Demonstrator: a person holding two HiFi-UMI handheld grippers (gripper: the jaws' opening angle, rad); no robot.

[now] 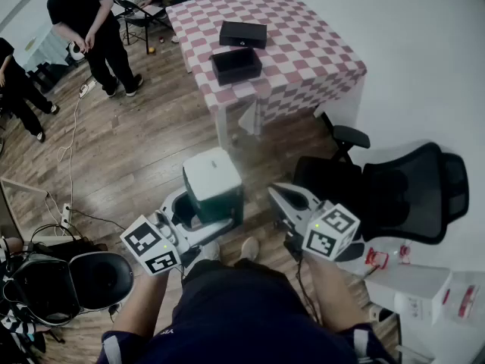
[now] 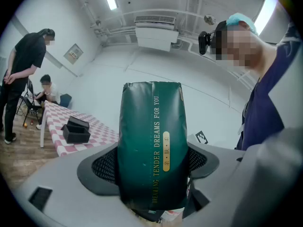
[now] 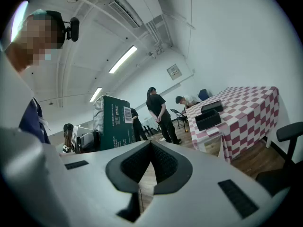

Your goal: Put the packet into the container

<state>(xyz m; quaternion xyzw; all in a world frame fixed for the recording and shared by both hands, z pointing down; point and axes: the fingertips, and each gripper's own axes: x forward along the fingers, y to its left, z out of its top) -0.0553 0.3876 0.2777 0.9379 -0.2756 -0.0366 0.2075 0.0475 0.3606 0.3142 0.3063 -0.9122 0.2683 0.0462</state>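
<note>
Green packet (image 2: 151,126) clamped between left gripper (image 2: 151,167) jaws; right gripper (image 3: 150,160) jaws closed, empty; container (image 1: 236,65) on table (image 1: 311,59), well apart.

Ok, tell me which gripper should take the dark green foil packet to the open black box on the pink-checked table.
Left. The left gripper has the dark green foil packet clamped between its jaws; the right gripper is shut on nothing.
</note>
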